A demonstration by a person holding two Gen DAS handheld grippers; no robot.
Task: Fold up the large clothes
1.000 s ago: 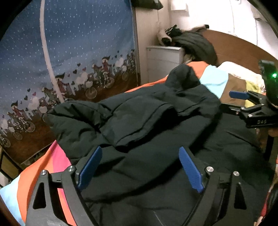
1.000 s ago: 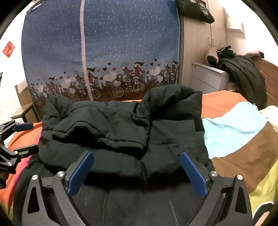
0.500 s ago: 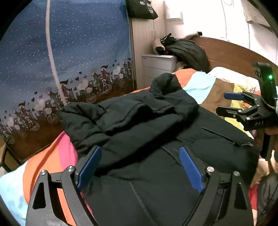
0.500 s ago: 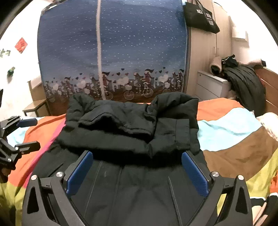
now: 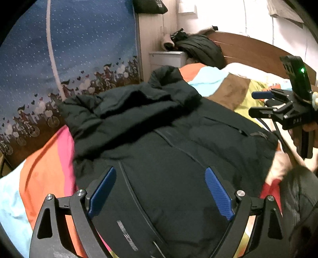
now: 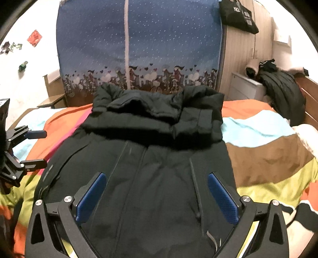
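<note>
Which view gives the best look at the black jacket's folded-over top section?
The right wrist view: the black jacket lies square-on, with the bunched top section fully visible across its width above the front zipper. The left wrist view shows the same jacket obliquely, its folded top skewed toward the left.

Legible markings in the two wrist views.
Right gripper point(image 5: 278, 107), left-wrist view: pale letters on its black body, apparently "DAR", last letter uncertain. Black bag point(image 6: 238, 17) hanging on the wardrobe: white print, too small to read. Jacket point(image 5: 159, 158): grey strip mark, illegible.
</note>
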